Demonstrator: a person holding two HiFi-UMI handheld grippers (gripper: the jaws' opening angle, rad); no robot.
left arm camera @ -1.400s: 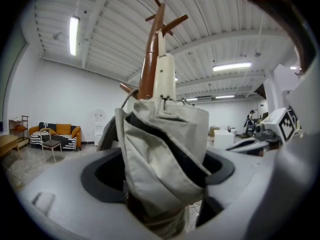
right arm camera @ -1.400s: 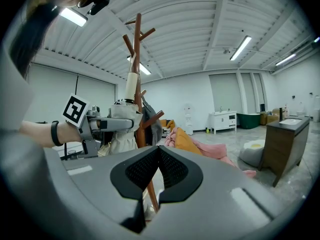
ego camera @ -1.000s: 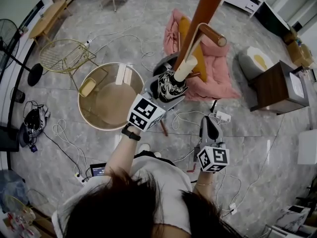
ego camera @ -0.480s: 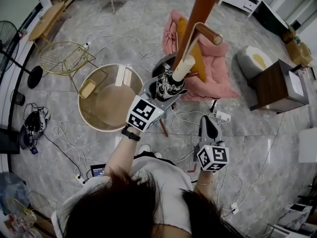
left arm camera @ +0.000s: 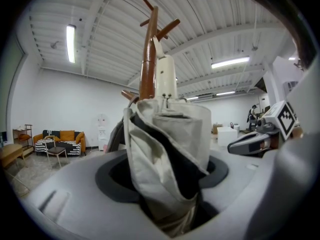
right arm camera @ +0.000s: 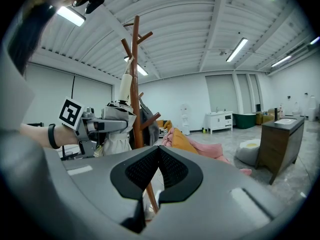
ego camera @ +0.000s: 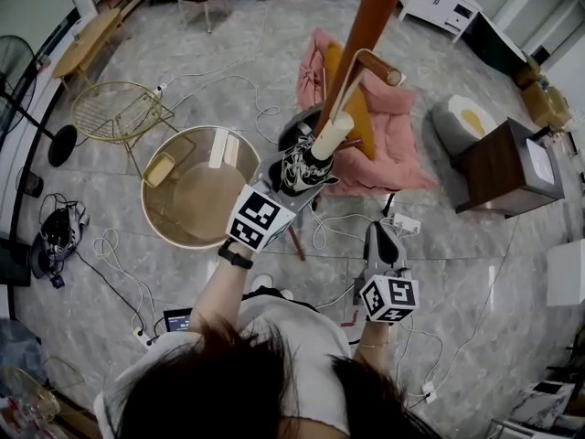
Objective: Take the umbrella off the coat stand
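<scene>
Left gripper [ego camera: 292, 176] — arm extended forward, jaws just closing, now pressed on the umbrella [left arm camera: 169, 143] fabric between them. Right gripper [ego camera: 383, 237] — jaws together, empty, held low.

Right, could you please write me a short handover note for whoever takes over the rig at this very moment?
Left gripper: jaws have just been closing; the folded umbrella is between them, pads pressing on its fabric.
Right gripper: shut, empty, held apart from the stand.
Umbrella: upright against the coat stand, apparently hung from a peg.
Done: the grasp.
Left: lift the umbrella off the peg and carry it clear of the stand.
</scene>
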